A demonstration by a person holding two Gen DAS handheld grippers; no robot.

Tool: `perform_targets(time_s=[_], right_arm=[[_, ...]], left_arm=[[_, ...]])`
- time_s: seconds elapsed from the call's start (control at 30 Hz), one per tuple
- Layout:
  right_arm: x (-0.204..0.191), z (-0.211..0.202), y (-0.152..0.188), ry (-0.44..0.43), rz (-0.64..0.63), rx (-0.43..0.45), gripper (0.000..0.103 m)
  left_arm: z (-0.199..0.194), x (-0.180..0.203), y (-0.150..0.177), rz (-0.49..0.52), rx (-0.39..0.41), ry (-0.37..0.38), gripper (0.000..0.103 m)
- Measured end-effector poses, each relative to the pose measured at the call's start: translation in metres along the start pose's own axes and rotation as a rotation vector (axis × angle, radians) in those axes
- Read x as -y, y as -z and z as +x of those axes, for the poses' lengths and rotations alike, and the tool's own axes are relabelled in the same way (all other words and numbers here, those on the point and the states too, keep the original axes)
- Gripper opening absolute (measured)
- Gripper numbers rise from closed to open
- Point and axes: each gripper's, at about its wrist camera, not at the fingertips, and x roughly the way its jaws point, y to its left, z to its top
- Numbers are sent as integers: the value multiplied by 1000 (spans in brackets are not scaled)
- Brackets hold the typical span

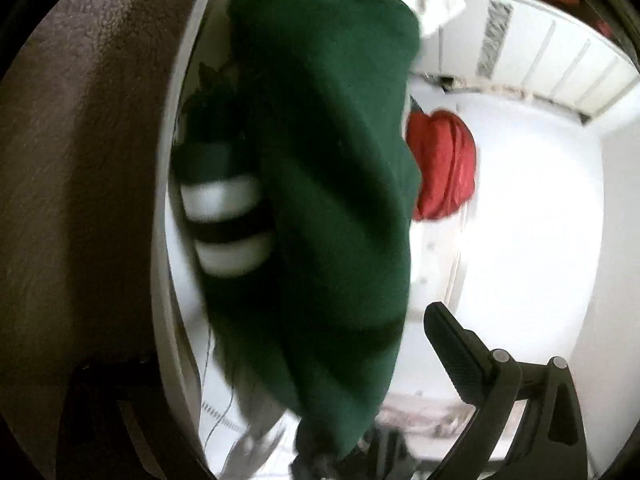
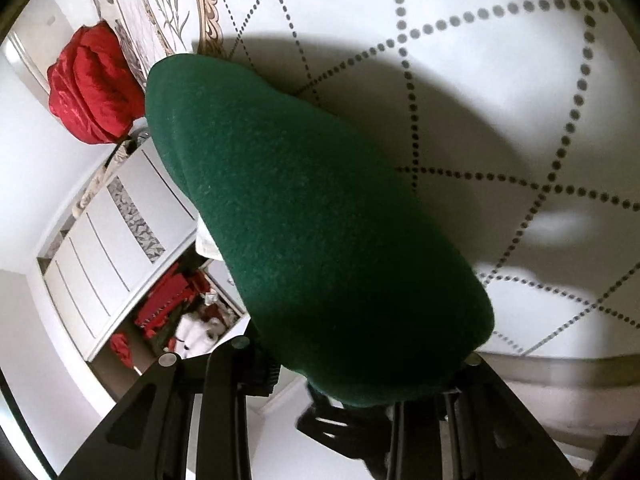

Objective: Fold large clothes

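Note:
A dark green knit garment (image 2: 312, 216) bulges up from between my right gripper's (image 2: 352, 376) fingers, which are shut on a thick fold of it over the dotted white bedspread (image 2: 500, 92). In the left wrist view the same green garment (image 1: 332, 168) hangs blurred in front of the camera, its white and dark striped cuff (image 1: 228, 224) on the left. My left gripper (image 1: 276, 344) looks wide open. Its right finger (image 1: 456, 344) stands clear of the cloth, the other finger is lost in shadow, and the cloth's lower end drops between them.
A crumpled red cloth (image 2: 92, 84) (image 1: 444, 164) lies by the bed's edge. A white cabinet (image 2: 104, 248) stands beyond, with an open compartment of red and white items (image 2: 180, 316). A brown textured surface (image 1: 80, 168) fills the left of the left wrist view.

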Motion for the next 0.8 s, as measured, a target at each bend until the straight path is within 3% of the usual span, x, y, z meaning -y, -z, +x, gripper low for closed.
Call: perform_targets(time_s=[0.3, 0.5, 0.63, 0.7, 0.73, 0.77, 0.8], right_arm=[[9, -10, -21, 62, -117, -2, 34], [0, -2, -26, 181, -312, -4, 71], [-5, 15, -37, 104, -305, 14, 80], [-16, 30, -41, 61, -306, 25, 75], [-22, 38, -42, 33, -308, 29, 50], [-27, 44, -43, 22, -305, 27, 40], [-30, 49, -46, -5, -263, 24, 37]], left_arm=[[23, 21, -24, 14, 36, -191, 103], [15, 36, -21, 36, 65, -269, 73], [15, 45, -28, 47, 45, -280, 67], [21, 45, -25, 62, 35, -289, 67], [24, 52, -32, 66, 33, -292, 67], [25, 56, -36, 67, 20, -302, 67], [32, 59, -34, 62, 12, -301, 67]])
